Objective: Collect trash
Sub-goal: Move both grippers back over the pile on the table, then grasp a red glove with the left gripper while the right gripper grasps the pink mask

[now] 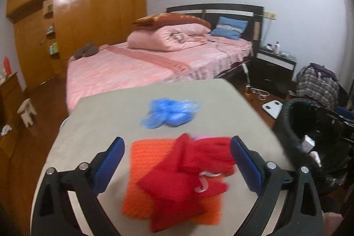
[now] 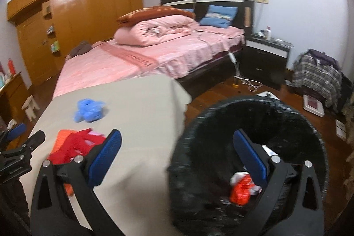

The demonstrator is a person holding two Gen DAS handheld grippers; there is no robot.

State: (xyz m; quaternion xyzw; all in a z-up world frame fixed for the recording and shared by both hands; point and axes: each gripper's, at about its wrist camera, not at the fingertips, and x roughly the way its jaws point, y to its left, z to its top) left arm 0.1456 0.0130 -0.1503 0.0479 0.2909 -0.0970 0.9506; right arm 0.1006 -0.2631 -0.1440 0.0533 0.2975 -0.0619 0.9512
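A grey table (image 1: 93,125) (image 2: 141,116) carries a pile of red and orange cloths (image 1: 179,178) (image 2: 73,145) and a crumpled blue plastic bag (image 1: 170,113) (image 2: 88,112) farther back. My left gripper (image 1: 177,163) hangs open over the cloths, nothing between its blue pads; it also shows at the left edge of the right wrist view (image 2: 20,143). My right gripper (image 2: 177,160) is open and empty above the near rim of a black-lined bin (image 2: 309,125) (image 1: 287,125), right of the table. A red and white wrapper (image 2: 242,188) lies inside the bin.
A pink bed (image 1: 154,59) (image 2: 154,52) stands behind the table, with a dark nightstand (image 1: 274,68) to its right. Wooden wardrobes (image 1: 88,14) line the left wall. A small white stool (image 1: 27,111), a checked bag (image 1: 316,83) and cables lie on the wooden floor.
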